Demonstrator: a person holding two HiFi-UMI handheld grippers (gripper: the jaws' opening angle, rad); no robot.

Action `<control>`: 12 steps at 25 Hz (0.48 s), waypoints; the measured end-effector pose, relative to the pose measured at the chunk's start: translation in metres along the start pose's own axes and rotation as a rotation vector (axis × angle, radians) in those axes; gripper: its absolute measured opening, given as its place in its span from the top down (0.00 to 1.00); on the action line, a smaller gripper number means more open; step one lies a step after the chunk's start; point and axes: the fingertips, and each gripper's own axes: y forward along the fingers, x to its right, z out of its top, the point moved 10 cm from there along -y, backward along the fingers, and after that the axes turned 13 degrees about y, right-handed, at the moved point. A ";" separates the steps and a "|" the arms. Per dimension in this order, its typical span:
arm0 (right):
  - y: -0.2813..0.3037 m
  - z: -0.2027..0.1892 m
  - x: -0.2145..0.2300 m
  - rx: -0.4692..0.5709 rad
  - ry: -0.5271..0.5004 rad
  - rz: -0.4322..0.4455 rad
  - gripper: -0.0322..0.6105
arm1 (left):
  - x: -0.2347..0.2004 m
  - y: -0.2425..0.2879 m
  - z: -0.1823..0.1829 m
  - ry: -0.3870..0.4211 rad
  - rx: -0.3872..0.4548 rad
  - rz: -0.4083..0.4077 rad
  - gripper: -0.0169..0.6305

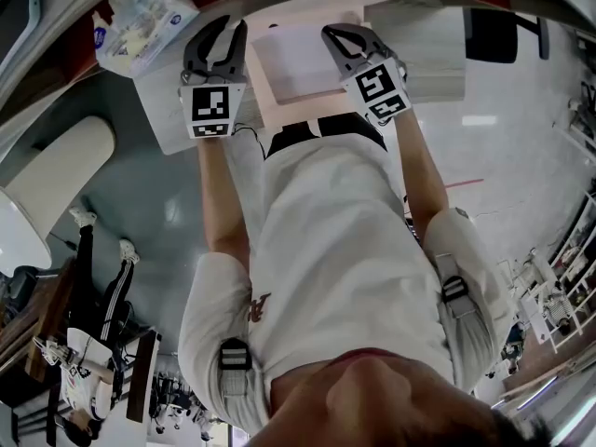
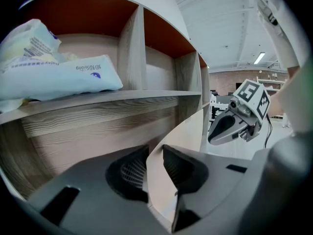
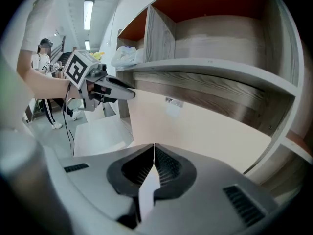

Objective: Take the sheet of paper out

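Progress check: the sheet of paper point(image 1: 298, 63) sits low at the front of the shelf unit point(image 2: 98, 102), under its long board, pinched on both side edges. The left gripper point(image 2: 155, 148) is clamped onto one edge, its jaws not fully together since the sheet bows between them. The right gripper point(image 3: 154, 146) is squeezed tight on the other edge. So the grabbing looks done to me, and pulling it clear of the shelf unit is what's left. Up on the board sits a tissue pack point(image 2: 54, 72). The unit's pale wood with a reddish back. Grey floor point(image 1: 521, 156) in front, a bystander point(image 1: 98, 268) off to its side, strip lights point(image 3: 88, 6) overhead.
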 end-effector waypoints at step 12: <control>0.067 -0.050 0.008 -0.196 -0.189 0.059 0.92 | 0.002 0.004 0.002 -0.017 0.002 0.025 0.82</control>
